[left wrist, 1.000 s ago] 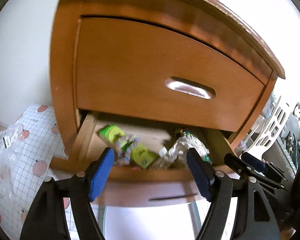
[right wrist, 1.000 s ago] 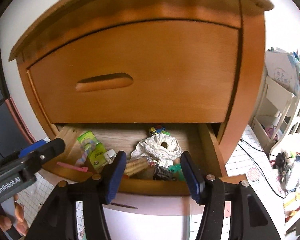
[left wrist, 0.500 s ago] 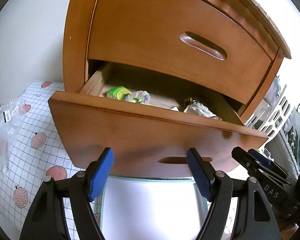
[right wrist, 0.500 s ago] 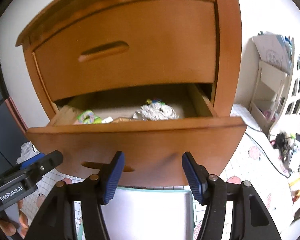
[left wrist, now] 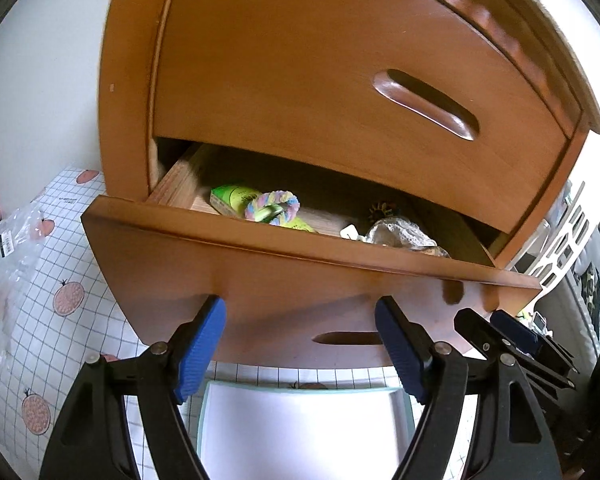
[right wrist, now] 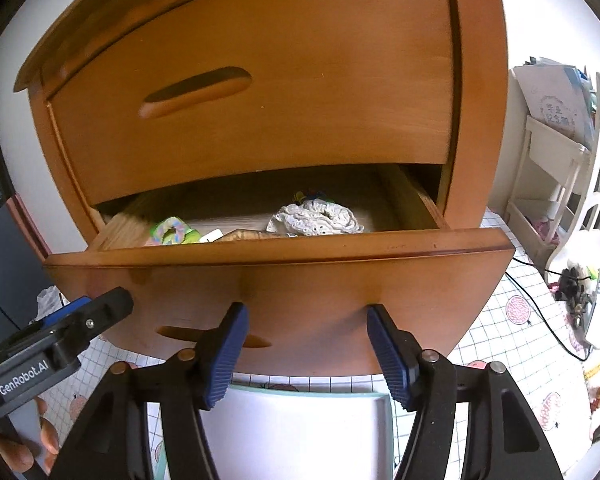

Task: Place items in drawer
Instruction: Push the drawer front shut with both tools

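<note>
The nightstand's lower drawer stands pulled out. Inside lie a green packet, a pastel braided ring, a white lace cloth and other small items, half hidden behind the drawer front. My left gripper is open and empty, low before the drawer front near its handle slot. My right gripper hangs beside it, its jaws opening with nothing between them. The lace cloth and the ring also show in the right wrist view.
The upper drawer is shut. A white tray with a teal rim lies on the checked fruit-print mat under the grippers. A clear plastic bag lies left. A white shelf and cables with clutter stand right.
Both grippers have sunk from above the open drawer to in front of its face. The contents are now partly hidden. The right jaws stand slightly wider.
</note>
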The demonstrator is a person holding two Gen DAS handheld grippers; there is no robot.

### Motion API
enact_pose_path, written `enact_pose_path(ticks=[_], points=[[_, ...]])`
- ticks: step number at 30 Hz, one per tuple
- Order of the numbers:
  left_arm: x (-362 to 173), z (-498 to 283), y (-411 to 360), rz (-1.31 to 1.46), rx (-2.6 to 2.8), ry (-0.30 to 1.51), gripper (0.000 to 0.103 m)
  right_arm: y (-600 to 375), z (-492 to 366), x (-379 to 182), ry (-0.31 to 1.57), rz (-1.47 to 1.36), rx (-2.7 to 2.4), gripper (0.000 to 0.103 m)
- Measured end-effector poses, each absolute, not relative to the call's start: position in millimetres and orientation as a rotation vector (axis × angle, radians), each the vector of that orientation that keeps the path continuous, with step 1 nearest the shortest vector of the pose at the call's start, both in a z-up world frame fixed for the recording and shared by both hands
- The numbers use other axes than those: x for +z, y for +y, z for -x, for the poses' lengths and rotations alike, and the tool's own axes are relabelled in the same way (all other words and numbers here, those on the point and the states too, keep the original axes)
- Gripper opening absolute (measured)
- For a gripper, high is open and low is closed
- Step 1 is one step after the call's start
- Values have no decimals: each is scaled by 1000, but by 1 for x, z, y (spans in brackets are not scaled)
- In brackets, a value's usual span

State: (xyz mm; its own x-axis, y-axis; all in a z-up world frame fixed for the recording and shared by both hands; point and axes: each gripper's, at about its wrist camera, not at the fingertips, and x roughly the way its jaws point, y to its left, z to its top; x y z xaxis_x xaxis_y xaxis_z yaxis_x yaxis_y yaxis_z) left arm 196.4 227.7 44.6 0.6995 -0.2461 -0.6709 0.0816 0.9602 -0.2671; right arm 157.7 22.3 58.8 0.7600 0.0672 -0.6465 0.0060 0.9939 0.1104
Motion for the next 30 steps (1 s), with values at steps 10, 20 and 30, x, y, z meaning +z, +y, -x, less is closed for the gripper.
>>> enact_pose_path(ticks=[10,20,30], points=[[44,-219,224,218,-169,790,79,22,-194,51,733,-94,31,66],[44,-218,219,207,-163,795,79,20,-202,41,751,-86,31,66],[46,-199,224,217,-165,809,79,23,-192,39,770,-97,33,66]])
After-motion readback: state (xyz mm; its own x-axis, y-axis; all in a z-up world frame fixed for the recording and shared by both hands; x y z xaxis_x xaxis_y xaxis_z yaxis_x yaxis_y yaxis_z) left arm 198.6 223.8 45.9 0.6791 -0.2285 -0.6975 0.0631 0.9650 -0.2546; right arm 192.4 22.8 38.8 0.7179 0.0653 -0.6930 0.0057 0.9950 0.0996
